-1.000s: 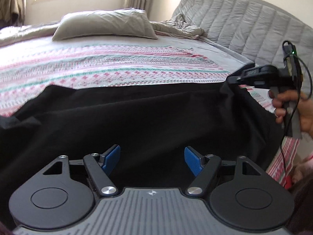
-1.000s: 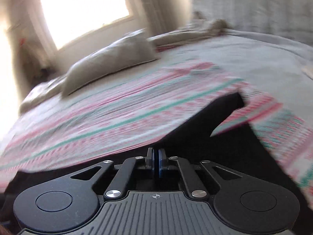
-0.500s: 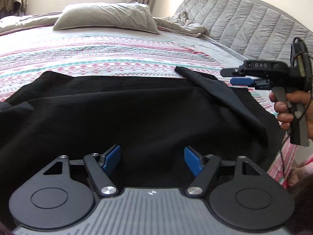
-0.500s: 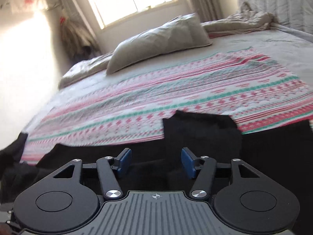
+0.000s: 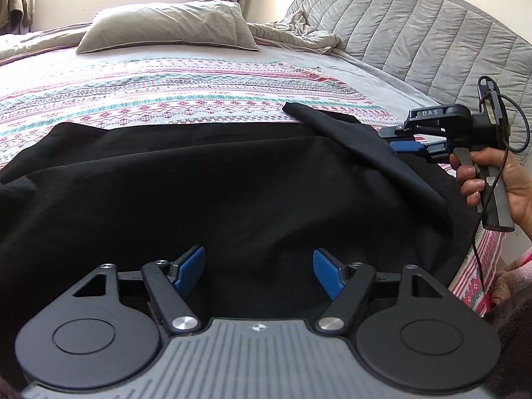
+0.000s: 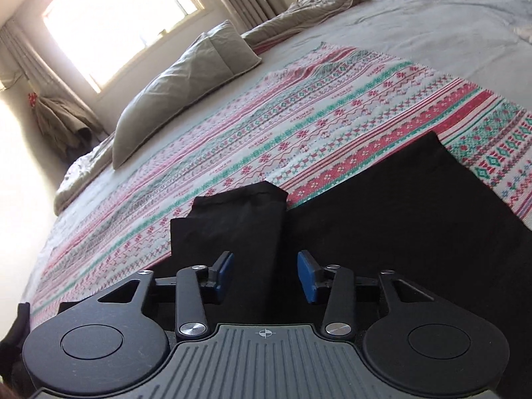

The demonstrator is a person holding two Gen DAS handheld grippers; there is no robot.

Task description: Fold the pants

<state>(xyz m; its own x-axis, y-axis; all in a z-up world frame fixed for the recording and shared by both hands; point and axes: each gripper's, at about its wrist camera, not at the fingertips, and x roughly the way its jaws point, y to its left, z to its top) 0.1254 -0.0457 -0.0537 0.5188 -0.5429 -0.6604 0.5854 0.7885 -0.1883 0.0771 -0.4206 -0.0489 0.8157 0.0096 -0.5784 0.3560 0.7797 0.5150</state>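
Now both jaws wide, above pants [image 5: 232, 186]

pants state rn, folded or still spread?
Partly folded: black pants lie across the patterned blanket, one end flap doubled back on top. Both grippers open.

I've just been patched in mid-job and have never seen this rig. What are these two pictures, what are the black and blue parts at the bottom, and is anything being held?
No robot arm here: a person holds a hand tool with two blue-padded fingers in each hand. Each picture comes from a camera on one tool, looking forward along its fingers. The left gripper fills the bottom of its own view; the right gripper does likewise, and also shows from the side in the left view, in the person's hand. Black pants lie spread on a patterned blanket on a bed, with a grey pillow behind. Both grippers are open, holding nothing.
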